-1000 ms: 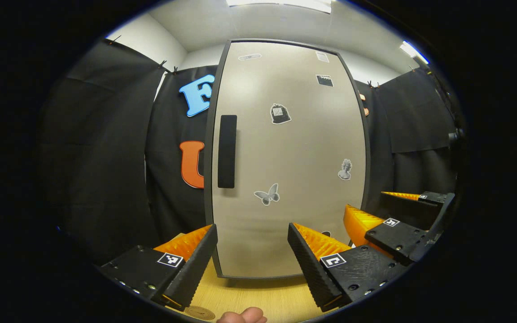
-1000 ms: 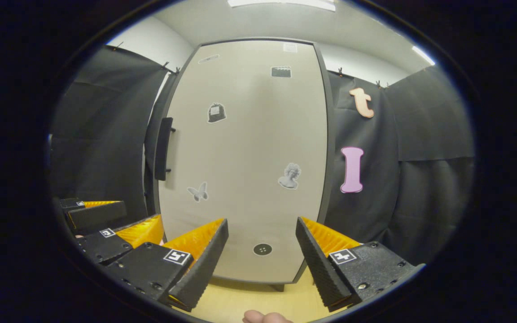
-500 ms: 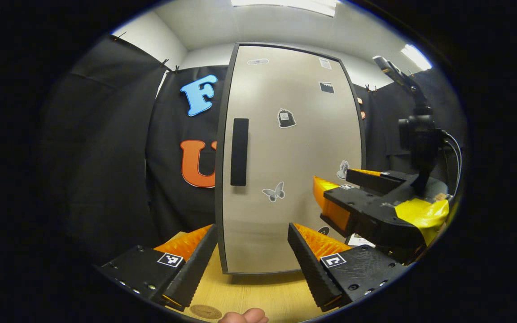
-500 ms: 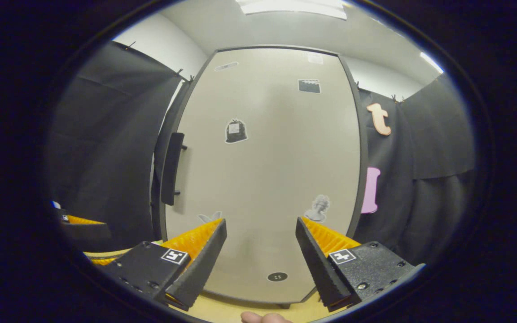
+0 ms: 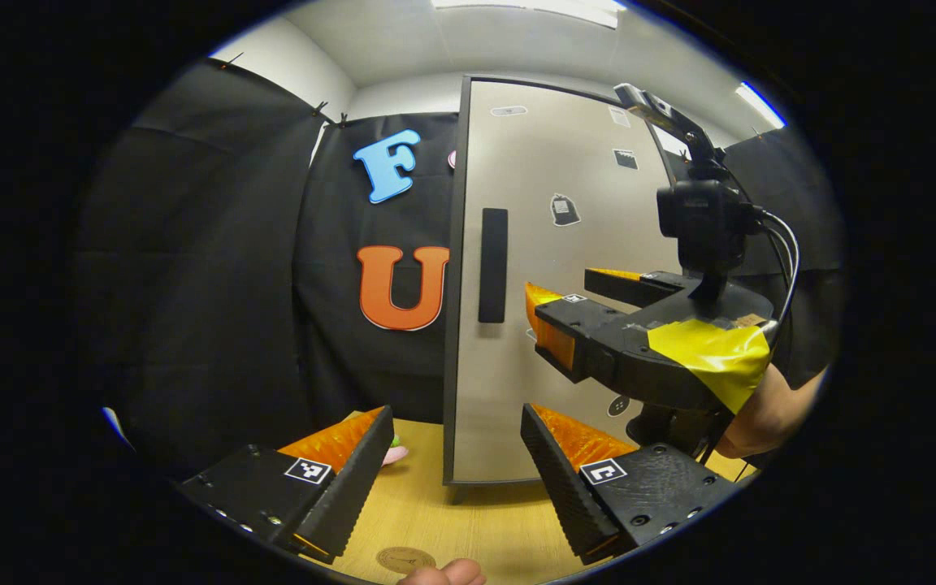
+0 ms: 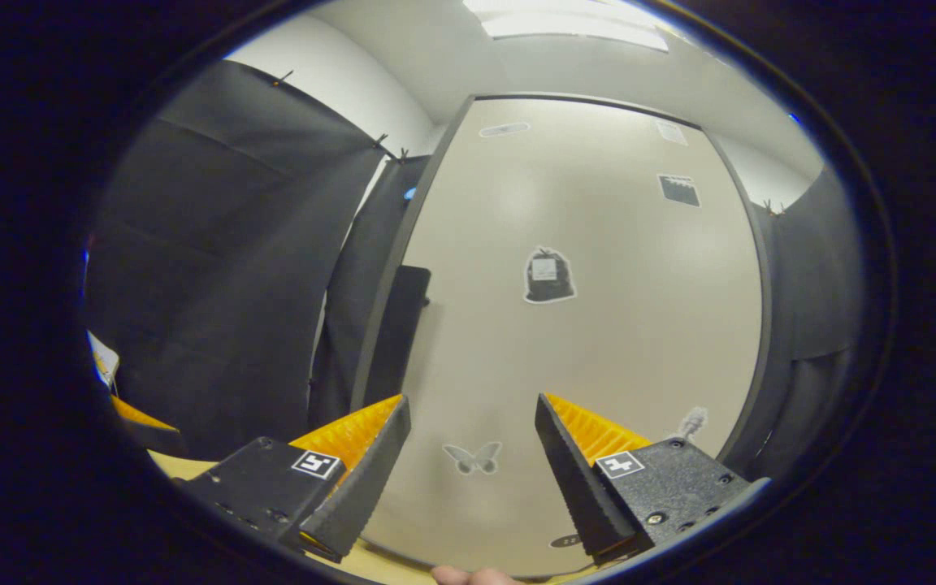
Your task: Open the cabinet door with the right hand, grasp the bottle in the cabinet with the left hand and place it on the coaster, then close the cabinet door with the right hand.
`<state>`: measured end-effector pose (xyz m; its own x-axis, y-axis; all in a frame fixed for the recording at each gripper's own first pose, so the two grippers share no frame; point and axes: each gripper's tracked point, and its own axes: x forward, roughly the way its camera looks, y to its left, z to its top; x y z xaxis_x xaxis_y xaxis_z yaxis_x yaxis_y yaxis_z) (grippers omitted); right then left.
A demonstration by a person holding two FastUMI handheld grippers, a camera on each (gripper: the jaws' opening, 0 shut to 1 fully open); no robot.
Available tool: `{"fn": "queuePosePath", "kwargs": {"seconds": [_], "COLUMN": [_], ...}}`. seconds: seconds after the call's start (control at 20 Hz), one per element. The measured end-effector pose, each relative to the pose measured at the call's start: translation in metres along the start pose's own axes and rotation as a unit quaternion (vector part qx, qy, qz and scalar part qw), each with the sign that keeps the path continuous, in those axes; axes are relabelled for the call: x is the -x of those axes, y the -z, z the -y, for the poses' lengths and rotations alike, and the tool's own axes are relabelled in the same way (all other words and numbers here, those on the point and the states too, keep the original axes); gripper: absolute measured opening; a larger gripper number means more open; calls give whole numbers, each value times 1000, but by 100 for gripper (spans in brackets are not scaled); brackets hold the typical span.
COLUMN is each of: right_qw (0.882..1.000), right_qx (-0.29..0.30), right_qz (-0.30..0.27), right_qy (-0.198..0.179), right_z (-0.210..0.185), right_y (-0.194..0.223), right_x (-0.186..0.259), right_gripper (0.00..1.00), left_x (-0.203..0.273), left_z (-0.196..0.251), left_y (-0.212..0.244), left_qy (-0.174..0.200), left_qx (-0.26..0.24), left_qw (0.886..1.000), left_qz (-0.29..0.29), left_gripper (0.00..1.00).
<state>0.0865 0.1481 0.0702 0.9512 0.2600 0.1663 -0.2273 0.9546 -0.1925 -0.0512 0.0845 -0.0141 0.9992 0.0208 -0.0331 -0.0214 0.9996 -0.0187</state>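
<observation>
Grey door (image 6: pixel 590 325) shut, so the bottle is presumably inside, unseen. Step one: right gripper (image 6: pixel 472 431), fingers spread, nears handle (image 5: pixel 493 265); must close on it. Left gripper (image 5: pixel 456 455) released, waiting.

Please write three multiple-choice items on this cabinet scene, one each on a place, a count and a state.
1. The handle sits near which edge of the cabinet door in the left gripper view?
A. left
B. right
C. top

2. How many butterfly stickers show in the right gripper view?
A. one
B. two
C. three

3. The cabinet door is:
A. wide open
B. shut
C. removed

Answers: 1 A, the dark bar hugs the left edge. 2 A, a single butterfly lies between the right hand-held gripper fingers. 3 B, the door covers the front with no interior showing.
</observation>
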Motion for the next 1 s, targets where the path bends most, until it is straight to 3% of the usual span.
{"fn": "queuePosePath", "kwargs": {"seconds": [0.3,0.4,0.5,0.55,0.6,0.7,0.8,1.0], "right_qw": [1000,1000,1000,999,997,996,994,993], "right_qx": [16,17,19,10,-6,-26,-54,-41], "right_qz": [-2,3,-15,-32,-56,-68,-79,-98], "right_qy": [-7,0,-14,-38,-55,-47,-58,-59], "right_z": [-29,-33,-46,-57,-63,-53,-52,-52], "right_y": [-8,-13,-8,-1,10,9,9,10], "right_x": [-40,-47,-53,-54,-53,-53,-52,-52], "right_gripper": [99,94,85,76,74,71,43,30], "left_x": [10,11,17,20,20,20,21,22], "left_z": [-44,-57,-68,-71,-74,-79,-76,-70], "left_y": [11,20,26,27,29,36,40,47], "left_qy": [-44,-56,-67,-70,-71,-69,-59,-38], "left_qx": [10,21,28,32,35,38,41,40], "left_qw": [999,998,997,996,996,996,996,996], "left_qz": [-13,-24,-35,-39,-44,-52,-58,-68], "left_gripper": [95,95,95,95,95,95,95,95]}}
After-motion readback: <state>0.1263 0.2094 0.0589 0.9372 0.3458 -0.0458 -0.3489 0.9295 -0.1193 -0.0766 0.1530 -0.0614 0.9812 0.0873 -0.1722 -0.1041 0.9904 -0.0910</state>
